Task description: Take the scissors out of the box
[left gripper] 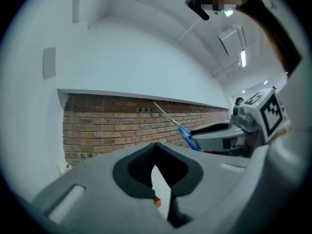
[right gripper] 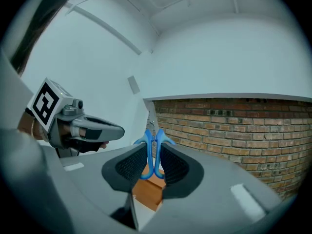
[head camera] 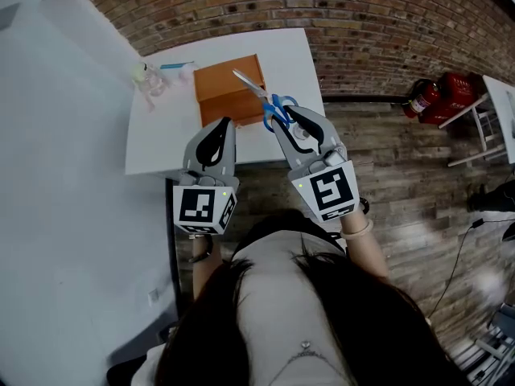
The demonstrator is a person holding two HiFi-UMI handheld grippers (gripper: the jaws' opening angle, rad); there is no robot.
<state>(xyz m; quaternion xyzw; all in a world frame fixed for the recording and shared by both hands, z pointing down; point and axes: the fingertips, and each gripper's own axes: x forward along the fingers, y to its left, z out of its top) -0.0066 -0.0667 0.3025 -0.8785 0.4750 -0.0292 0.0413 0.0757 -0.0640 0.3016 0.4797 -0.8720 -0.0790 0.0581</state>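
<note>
The scissors (head camera: 272,107) have blue handles and silver blades that point up and away over the orange box (head camera: 228,92) on the white table (head camera: 161,143). My right gripper (head camera: 286,115) is shut on the handles and holds the scissors above the box's right edge. In the right gripper view the blue handles (right gripper: 146,147) sit between the pads, with the box (right gripper: 148,190) below. My left gripper (head camera: 220,125) hovers at the box's near edge, shut and with nothing in it. In the left gripper view the scissors (left gripper: 183,129) stick up from the right gripper (left gripper: 214,130).
Small pale items (head camera: 149,77) and a blue-tipped tool (head camera: 175,65) lie at the table's far left corner. A brick wall (head camera: 362,22) runs behind the table. Red fire extinguishers (head camera: 434,99) stand on the wooden floor to the right, beside another white table (head camera: 500,95).
</note>
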